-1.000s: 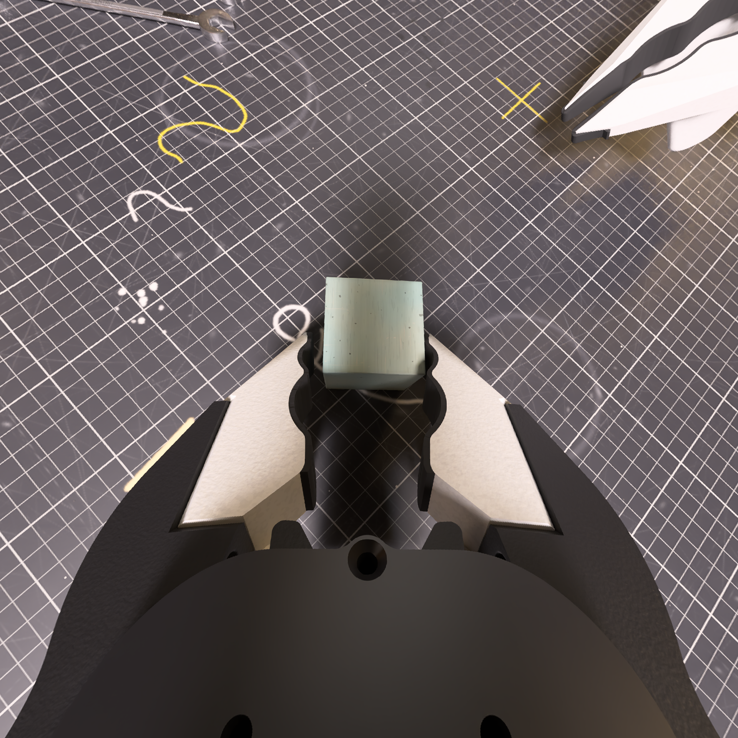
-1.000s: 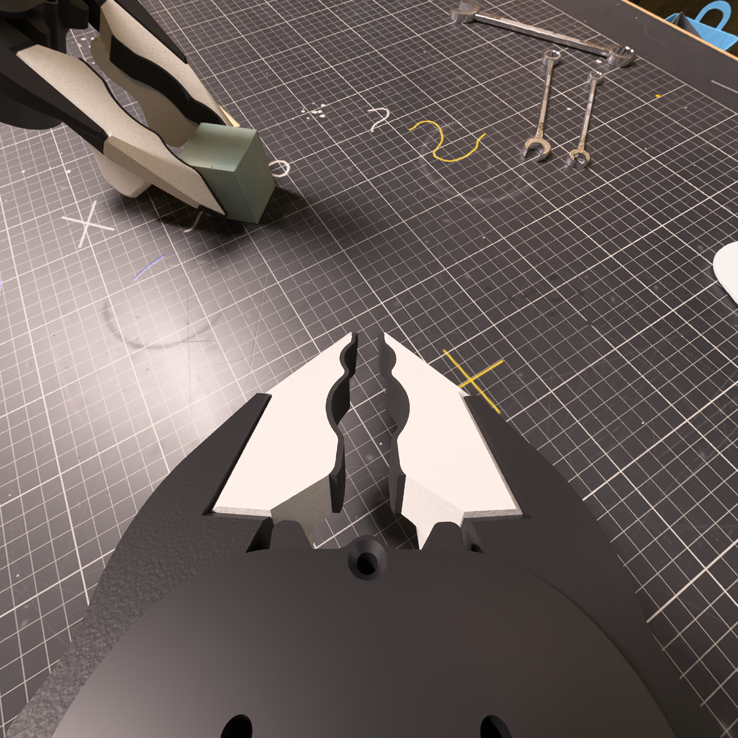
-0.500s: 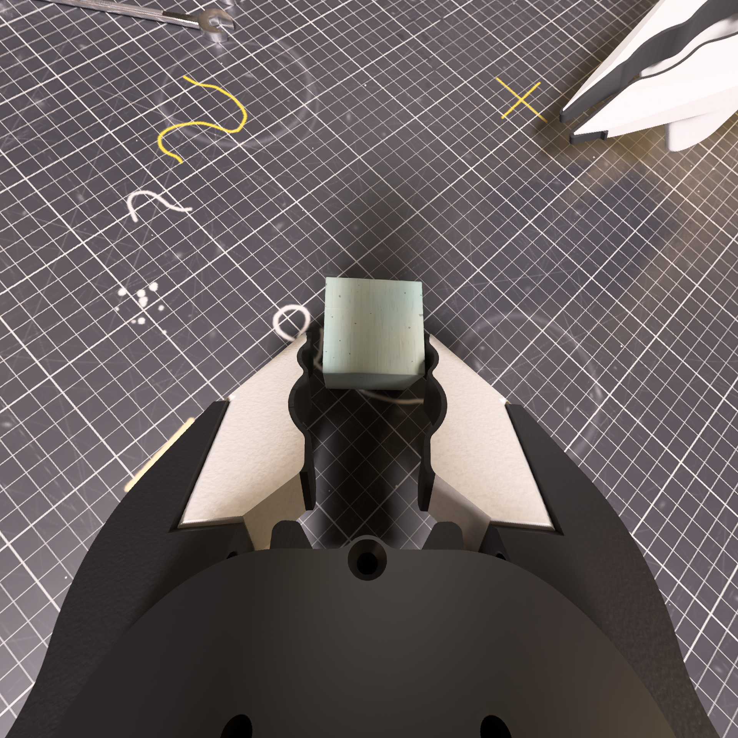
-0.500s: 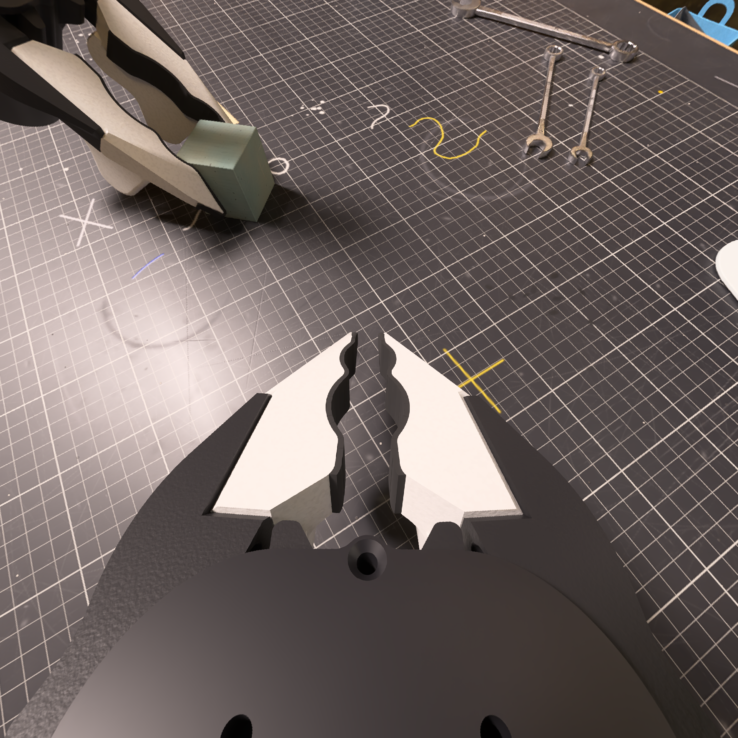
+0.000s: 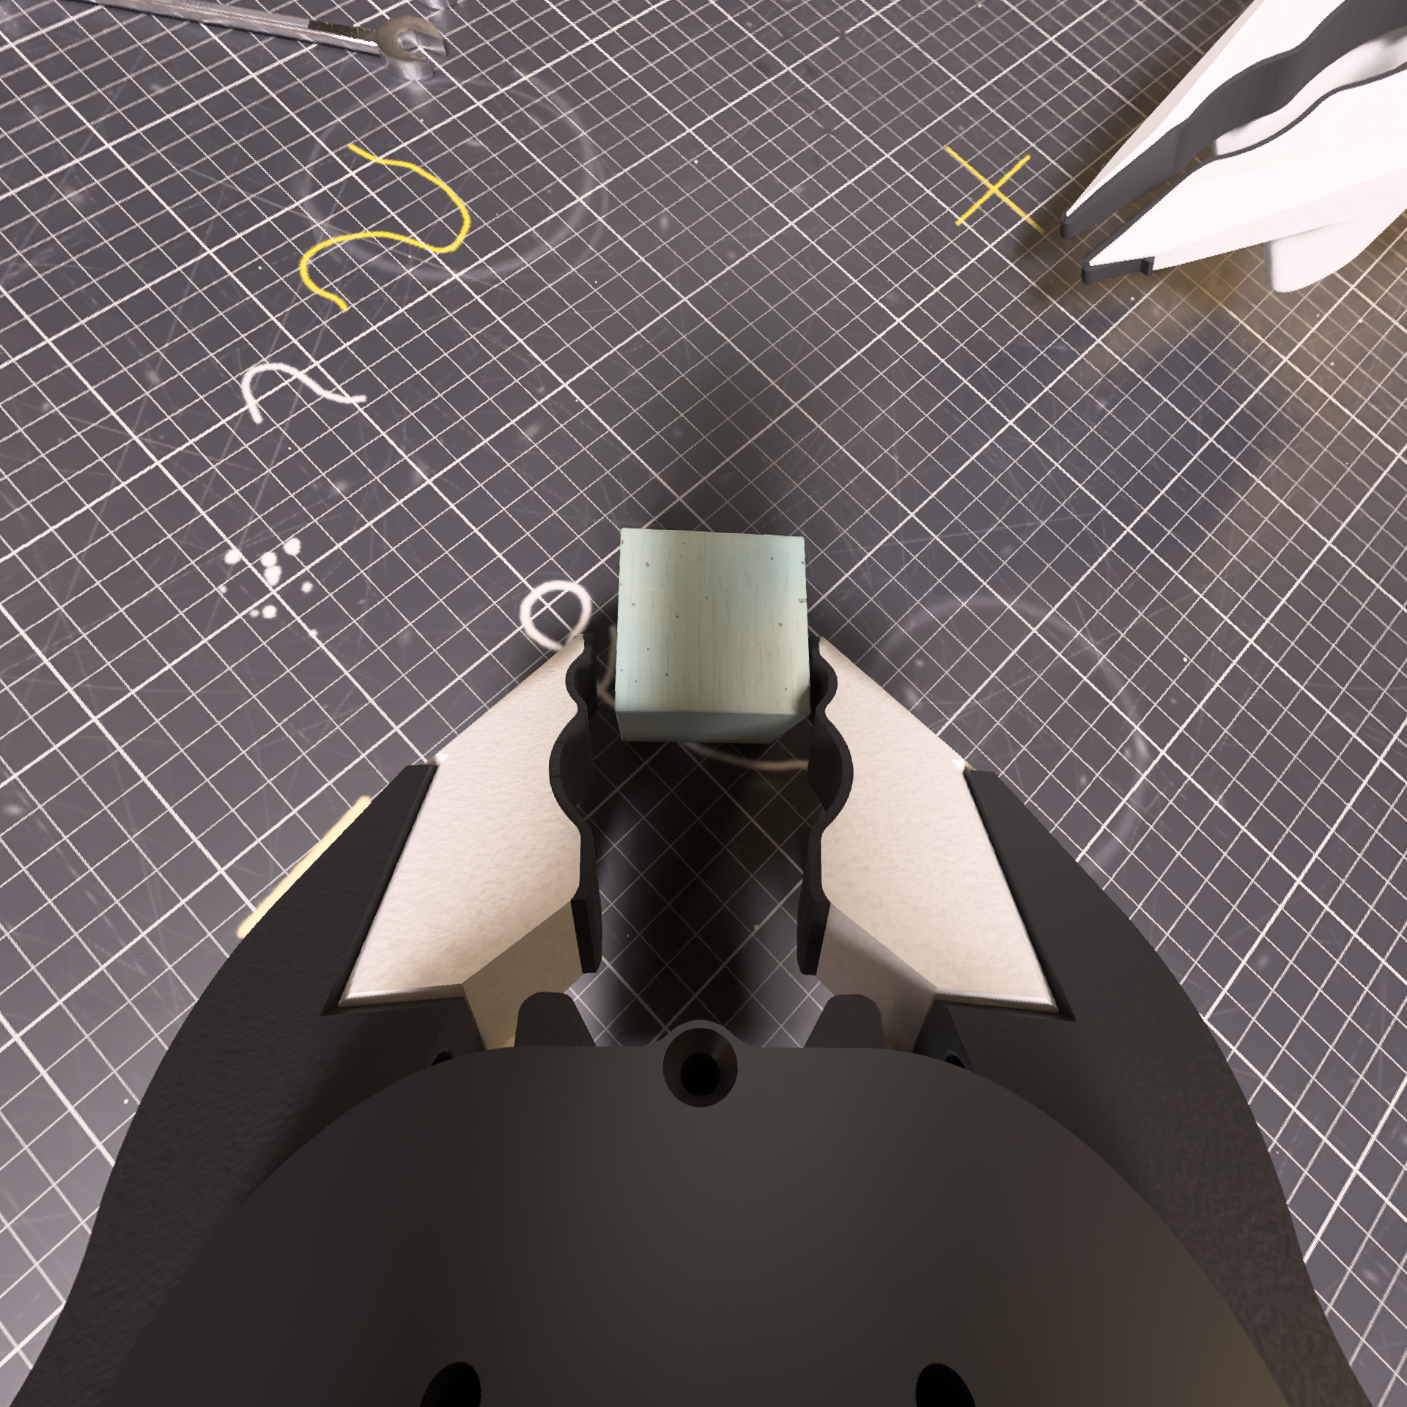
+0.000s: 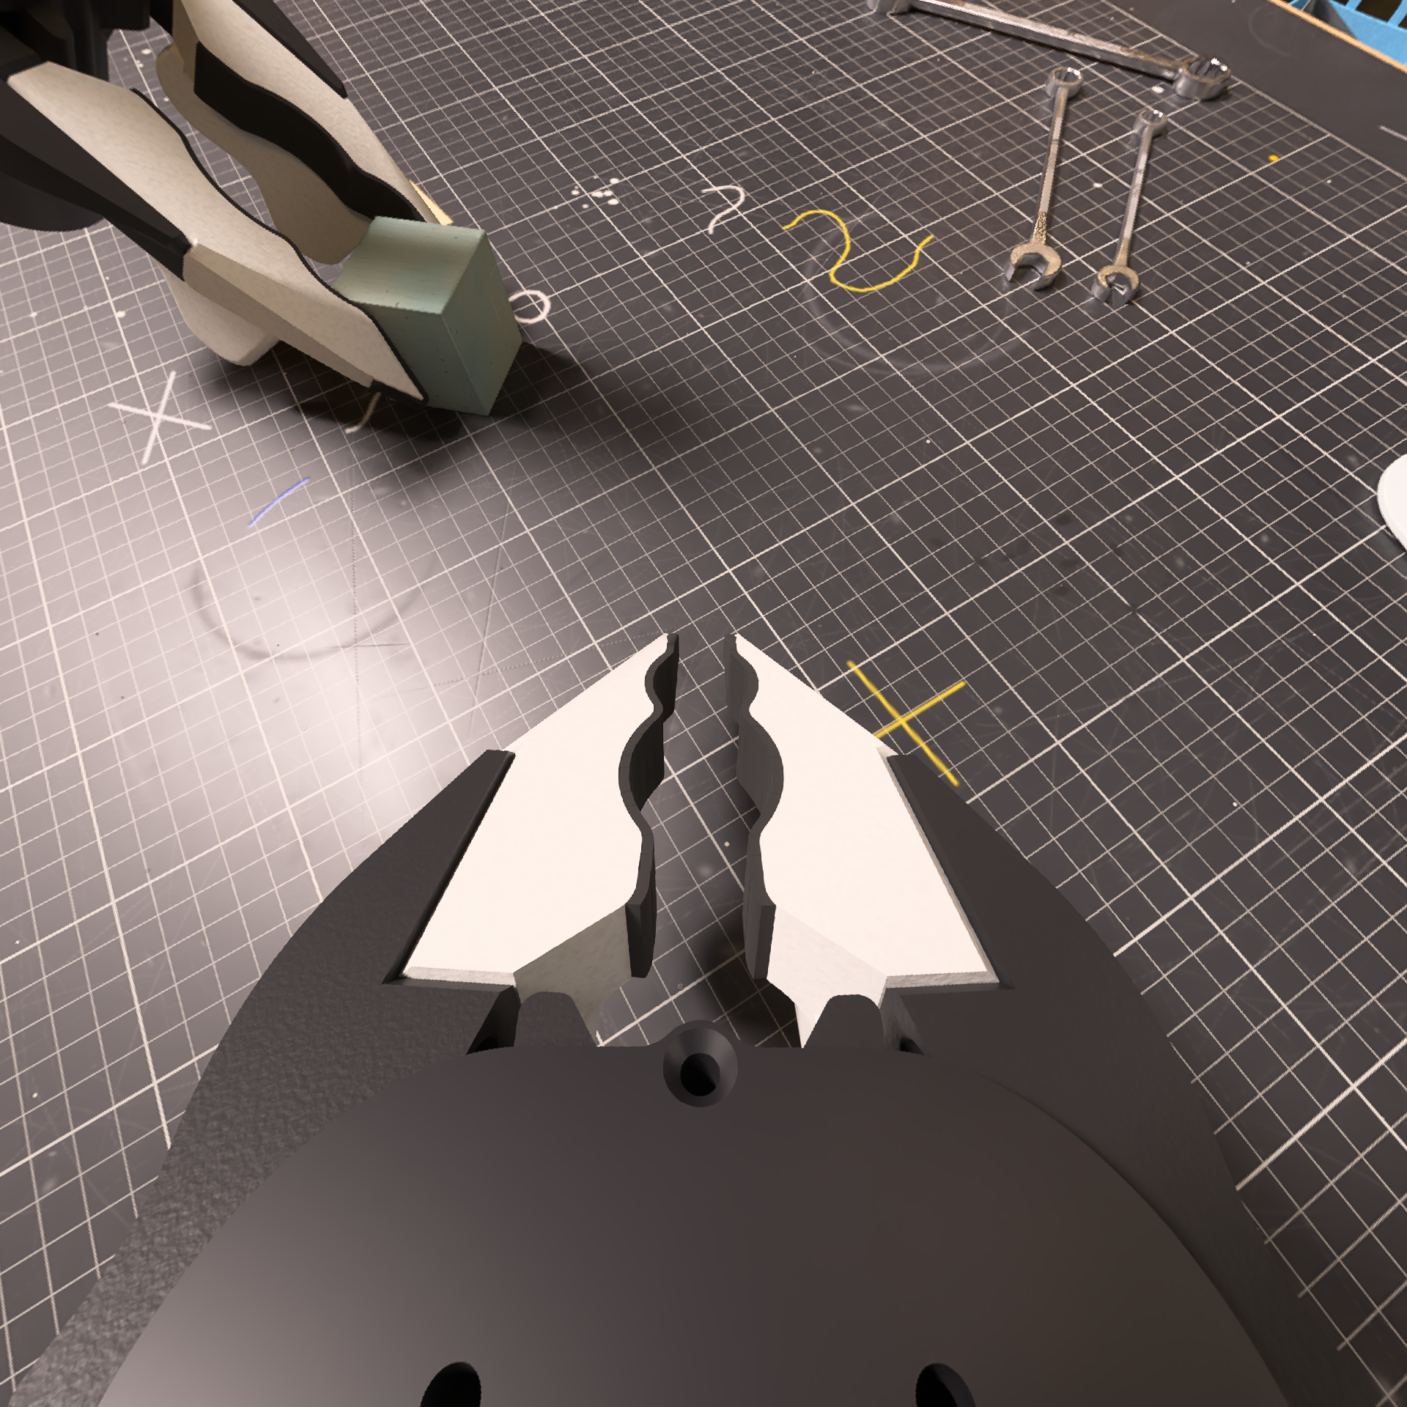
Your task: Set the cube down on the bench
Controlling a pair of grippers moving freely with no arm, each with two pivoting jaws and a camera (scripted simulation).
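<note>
A pale green cube sits between the fingertips of my left gripper, which is shut on it. In the right wrist view the cube is tilted, its low corner at or just above the dark gridded bench mat; I cannot tell if they touch. The left gripper reaches in from that view's upper left. My right gripper is almost shut, with a narrow slit between its fingers, and holds nothing. It hovers over the mat, well to the right of the cube, and shows in the left wrist view.
Two small wrenches and a long one lie at the far right of the mat. A white object pokes in at the right edge. The bench's wooden edge runs past the wrenches. A yellow cross is drawn beside my right gripper.
The left gripper and cube have not visibly moved. The right wrist view has shifted slightly, so the right gripper has drifted a little.
</note>
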